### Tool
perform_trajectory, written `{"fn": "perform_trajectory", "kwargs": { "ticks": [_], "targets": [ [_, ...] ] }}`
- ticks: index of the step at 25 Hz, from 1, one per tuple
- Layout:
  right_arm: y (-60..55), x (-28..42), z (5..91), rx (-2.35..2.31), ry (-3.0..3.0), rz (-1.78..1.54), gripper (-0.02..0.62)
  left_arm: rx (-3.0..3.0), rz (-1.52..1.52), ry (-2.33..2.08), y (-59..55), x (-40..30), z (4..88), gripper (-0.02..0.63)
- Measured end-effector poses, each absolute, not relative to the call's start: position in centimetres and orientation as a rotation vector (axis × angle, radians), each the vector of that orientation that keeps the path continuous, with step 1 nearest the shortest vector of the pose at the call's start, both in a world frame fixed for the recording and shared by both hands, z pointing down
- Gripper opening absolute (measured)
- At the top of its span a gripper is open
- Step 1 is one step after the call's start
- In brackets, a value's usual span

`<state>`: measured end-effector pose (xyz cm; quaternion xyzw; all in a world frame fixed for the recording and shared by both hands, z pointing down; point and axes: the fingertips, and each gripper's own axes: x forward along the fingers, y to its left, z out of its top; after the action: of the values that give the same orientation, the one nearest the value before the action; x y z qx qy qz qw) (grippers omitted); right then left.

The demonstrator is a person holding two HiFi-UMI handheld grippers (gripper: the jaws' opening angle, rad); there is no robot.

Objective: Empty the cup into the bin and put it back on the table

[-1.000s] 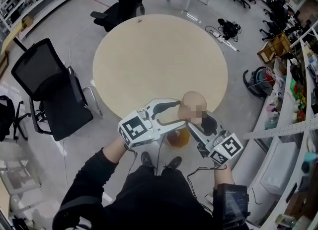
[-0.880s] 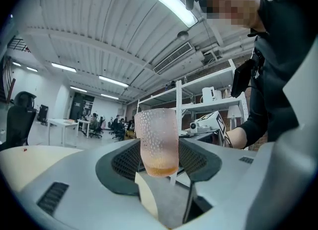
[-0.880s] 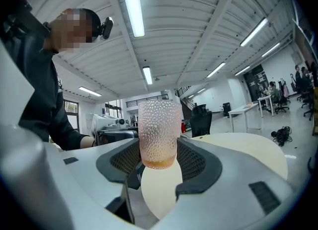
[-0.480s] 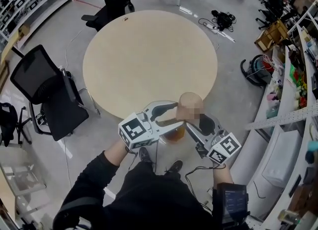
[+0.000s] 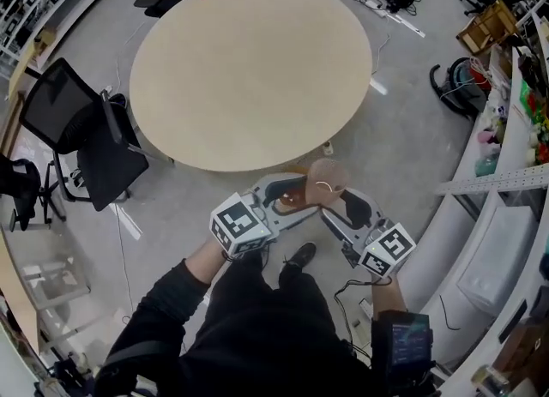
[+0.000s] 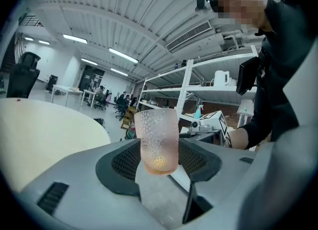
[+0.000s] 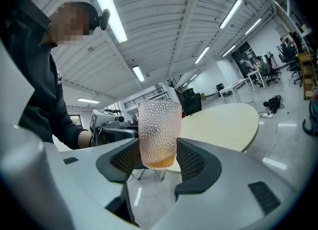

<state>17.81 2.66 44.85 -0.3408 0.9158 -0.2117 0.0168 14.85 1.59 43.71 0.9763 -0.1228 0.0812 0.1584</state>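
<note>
**Dimpled pink translucent cup (image 6: 158,142) pinched from two sides**

Your left gripper (image 6: 158,158) and right gripper (image 7: 158,150) both clamp its lower half, holding it upright, probably so the amber dregs (image 7: 160,163) stay in. It hangs over grey floor (image 5: 197,191), just off the round beige table (image 5: 249,69); no bin shows.

Head view: the lower wall of the cup (image 5: 327,177) is partly covered by the jaws of the left gripper (image 5: 307,194) and the right gripper (image 5: 333,201). In both gripper views an amber patch (image 6: 158,162) at the cup's bottom shows only blurred through the dimpled wall, and we cannot identify it. The right frame edge cuts the shelving (image 5: 502,185), whose goods are too small to name. A dark object (image 5: 13,185), cut by the left edge, is unidentifiable. The bottom edge cuts the person (image 5: 257,335).
</note>
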Motion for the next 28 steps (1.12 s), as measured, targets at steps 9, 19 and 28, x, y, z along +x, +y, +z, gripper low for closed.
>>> {"fn": "perform_trajectory", "kwargs": {
  "ticks": [9,19,28],
  "targets": [
    [4.0,18.0,55.3,-1.093,2.791,-0.911,0.235,2.638,0.35,-0.287,2.7,15.2,54.3,0.252],
    [4.8,15.4,66.8,-1.08,2.727,-1.148,0.235,2.459,0.454,-0.266,3.3,12.7,65.9,0.25],
    [6.3,13.4,75.1,-1.052,2.677,-1.366,0.235,2.32,0.519,-0.242,4.9,10.7,74.3,0.251]
  ]
}}
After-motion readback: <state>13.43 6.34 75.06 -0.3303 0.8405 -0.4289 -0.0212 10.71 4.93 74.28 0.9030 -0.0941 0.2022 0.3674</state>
